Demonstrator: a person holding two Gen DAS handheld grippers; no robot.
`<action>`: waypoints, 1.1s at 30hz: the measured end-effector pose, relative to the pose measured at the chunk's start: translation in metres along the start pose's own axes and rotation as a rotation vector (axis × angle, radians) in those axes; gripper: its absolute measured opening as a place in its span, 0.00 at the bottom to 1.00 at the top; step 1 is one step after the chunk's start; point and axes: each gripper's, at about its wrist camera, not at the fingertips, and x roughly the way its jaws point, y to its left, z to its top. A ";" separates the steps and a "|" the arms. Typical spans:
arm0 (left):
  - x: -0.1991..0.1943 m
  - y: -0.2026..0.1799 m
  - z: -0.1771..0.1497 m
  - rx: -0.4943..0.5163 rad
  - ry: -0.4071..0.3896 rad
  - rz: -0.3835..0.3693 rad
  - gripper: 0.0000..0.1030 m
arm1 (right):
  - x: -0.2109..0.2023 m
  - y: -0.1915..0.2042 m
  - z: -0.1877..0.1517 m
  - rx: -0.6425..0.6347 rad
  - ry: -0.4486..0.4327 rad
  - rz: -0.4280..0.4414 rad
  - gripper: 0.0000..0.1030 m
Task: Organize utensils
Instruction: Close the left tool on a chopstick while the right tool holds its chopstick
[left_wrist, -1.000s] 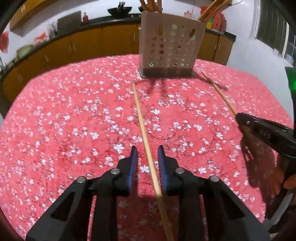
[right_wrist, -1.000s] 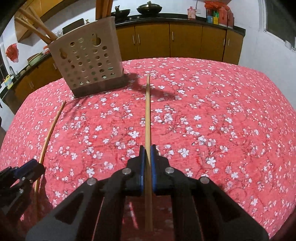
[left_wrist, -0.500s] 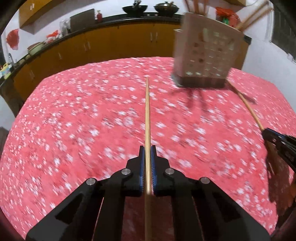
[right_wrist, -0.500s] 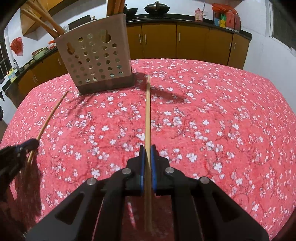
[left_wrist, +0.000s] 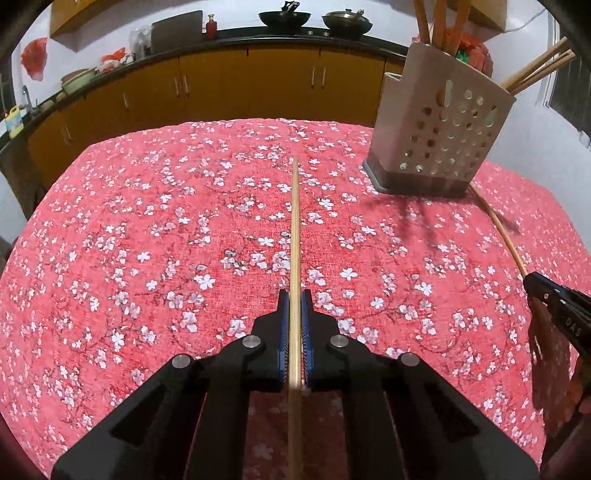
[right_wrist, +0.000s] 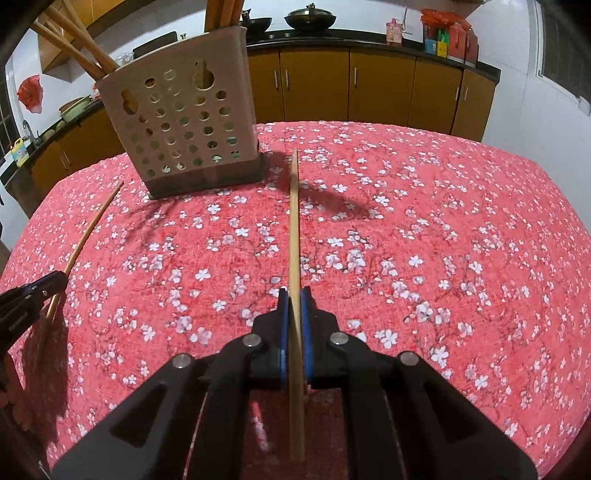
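Chopstick clenched in left gripper, another in right gripper; long axes forward; holder nearer right, ahead-left.

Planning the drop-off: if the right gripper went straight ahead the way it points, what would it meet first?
Probably nothing on the table: the right gripper and its chopstick point just right of the perforated utensil holder, toward the cabinets. Depth is uncertain.
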 end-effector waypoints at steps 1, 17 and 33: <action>0.000 0.001 0.000 -0.001 0.000 -0.001 0.08 | 0.000 0.000 0.000 0.001 0.000 0.001 0.08; -0.002 0.002 -0.002 -0.009 0.001 -0.007 0.08 | 0.000 0.000 -0.001 0.002 -0.001 0.002 0.08; -0.002 0.002 -0.001 -0.009 0.001 -0.007 0.08 | 0.000 0.001 0.000 -0.002 -0.001 -0.003 0.08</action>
